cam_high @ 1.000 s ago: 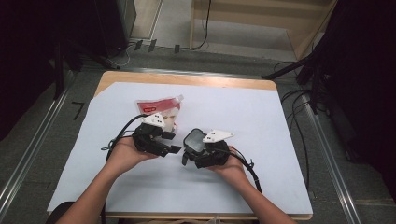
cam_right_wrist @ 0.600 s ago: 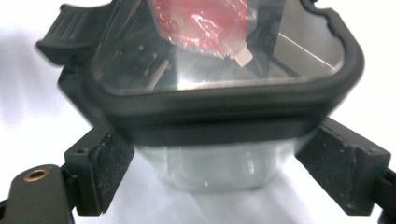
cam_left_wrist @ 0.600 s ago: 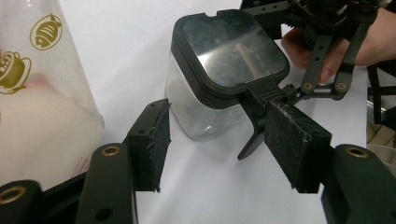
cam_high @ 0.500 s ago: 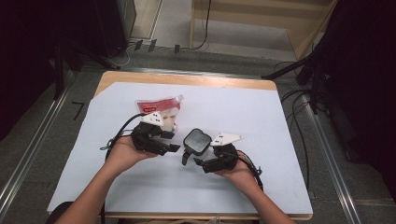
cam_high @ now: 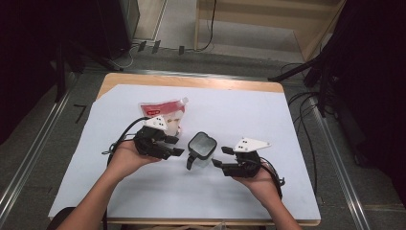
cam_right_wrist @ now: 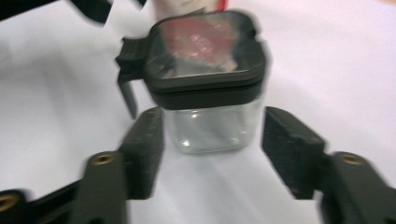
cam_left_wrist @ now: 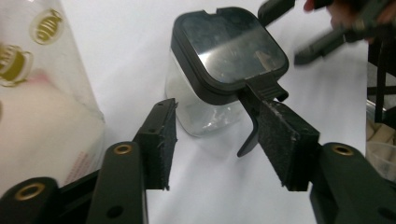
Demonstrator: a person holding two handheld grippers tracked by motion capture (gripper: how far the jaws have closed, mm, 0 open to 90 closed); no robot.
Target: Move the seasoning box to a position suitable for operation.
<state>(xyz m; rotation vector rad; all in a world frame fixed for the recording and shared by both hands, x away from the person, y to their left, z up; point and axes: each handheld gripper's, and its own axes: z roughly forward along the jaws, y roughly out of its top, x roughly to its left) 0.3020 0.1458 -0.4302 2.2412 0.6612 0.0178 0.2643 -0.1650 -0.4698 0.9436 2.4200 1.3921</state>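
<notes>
A small clear square jar with a black latch lid stands upright on the white sheet between my two grippers. My left gripper is just left of it, open, its jaws aimed at the jar with the latch tab near one pad. My right gripper is just right of the jar, open and holding nothing. In the right gripper view the jar stands a little ahead of the spread jaws, apart from both pads. A red and white spouted pouch lies behind the left gripper.
A white sheet covers the wooden table, with bare room to the right and along the front. The pouch lies close beside my left jaw. Cables trail from both grippers, and black stands and wires sit on the floor around the table.
My right gripper has let go of the jar and drawn back to the right, opening. The jar now stands by itself on the sheet. The left gripper has barely moved.
</notes>
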